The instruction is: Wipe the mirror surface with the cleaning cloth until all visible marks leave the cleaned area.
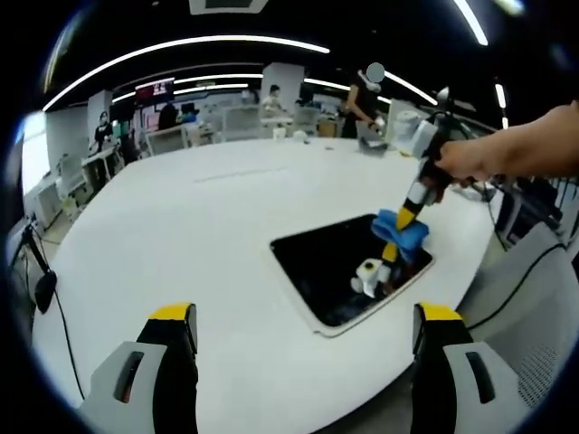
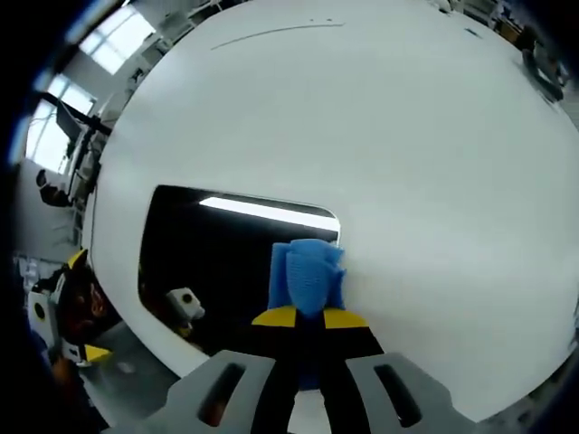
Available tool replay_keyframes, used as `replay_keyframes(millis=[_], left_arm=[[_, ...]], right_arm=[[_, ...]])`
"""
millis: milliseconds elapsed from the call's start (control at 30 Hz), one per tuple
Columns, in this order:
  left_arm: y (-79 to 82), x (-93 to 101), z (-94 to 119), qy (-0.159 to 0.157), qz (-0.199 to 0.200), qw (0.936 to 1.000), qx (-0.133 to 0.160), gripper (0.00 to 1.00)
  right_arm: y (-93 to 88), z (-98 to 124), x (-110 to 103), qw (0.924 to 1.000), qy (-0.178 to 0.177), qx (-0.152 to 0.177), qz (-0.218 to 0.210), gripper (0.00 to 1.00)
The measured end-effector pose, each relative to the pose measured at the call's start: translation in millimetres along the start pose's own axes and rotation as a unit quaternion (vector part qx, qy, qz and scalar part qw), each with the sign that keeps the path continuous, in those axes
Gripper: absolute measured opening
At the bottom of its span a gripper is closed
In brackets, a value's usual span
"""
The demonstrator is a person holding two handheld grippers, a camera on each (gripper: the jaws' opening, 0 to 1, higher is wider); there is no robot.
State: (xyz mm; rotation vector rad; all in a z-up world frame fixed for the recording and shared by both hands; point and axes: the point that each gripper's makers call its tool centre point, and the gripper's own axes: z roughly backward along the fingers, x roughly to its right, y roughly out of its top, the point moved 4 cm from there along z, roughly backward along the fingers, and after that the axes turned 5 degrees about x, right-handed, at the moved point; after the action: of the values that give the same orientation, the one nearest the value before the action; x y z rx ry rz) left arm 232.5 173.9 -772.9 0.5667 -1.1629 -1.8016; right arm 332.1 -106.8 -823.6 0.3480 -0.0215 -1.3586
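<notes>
Wiping is the step in hand. The right gripper [image 2: 309, 318] has its fingers [image 2: 278, 316] pinched tight on the blue cleaning cloth [image 2: 306, 274], and the cloth is pressed down on the mirror [image 2: 208, 258], near the mirror's edge where it meets the white bench [image 2: 380, 136]. In the left gripper view you can see the same thing from farther off: a hand [image 1: 470, 161] holds the right gripper [image 1: 398, 237] tilted down, w/ the cloth [image 1: 403, 231] bunched around its tip on the dark mirror [image 1: 321, 267].

The left gripper [image 1: 303, 339] hangs over the bench, well apart from the mirror. Its fingers [image 1: 172, 330] are spread wide w/ nothing between them.

Next move, I think: slide the cloth across the rest of the glass, keeping it flat and pushed down, and don't let it slip off the edge. The left one may need to come near to keep the mirror from sliding, but that's a guess.

Hard to tell:
- Marks on the mirror. The glass looks black and throws back a ceiling light strip, so I can't see any smudges or say how much is clean.
- A small white thing w/ a round hole shows in the glass in both views. Prob. a reflection of the gripper, not sure.
- The part of the mirror under the cloth is hidden.
- People and desks far back are too small to make out.
</notes>
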Motion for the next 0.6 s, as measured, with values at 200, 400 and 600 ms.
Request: replay_keyframes(millis=[200, 400, 600], left_arm=[[1.0, -1.2, -1, 0.001, 0.002, 1.0, 0.005, 1.0], [2.7, -2.0, 0, 0.003, -0.005, 0.9999, 0.011, 1.0], [3.2, -1.7, 0, 0.002, -0.004, 0.9999, 0.013, 1.0]], right_arm=[[-1.3, 0, -3, 0.9998, -0.011, 0.008, 0.014, 0.02], [-8.4, 1, -6, 0.9997, -0.015, 0.008, 0.017, 0.02], [-16.9, 2, -6, 0.9999, -0.011, 0.006, 0.01, 0.02]])
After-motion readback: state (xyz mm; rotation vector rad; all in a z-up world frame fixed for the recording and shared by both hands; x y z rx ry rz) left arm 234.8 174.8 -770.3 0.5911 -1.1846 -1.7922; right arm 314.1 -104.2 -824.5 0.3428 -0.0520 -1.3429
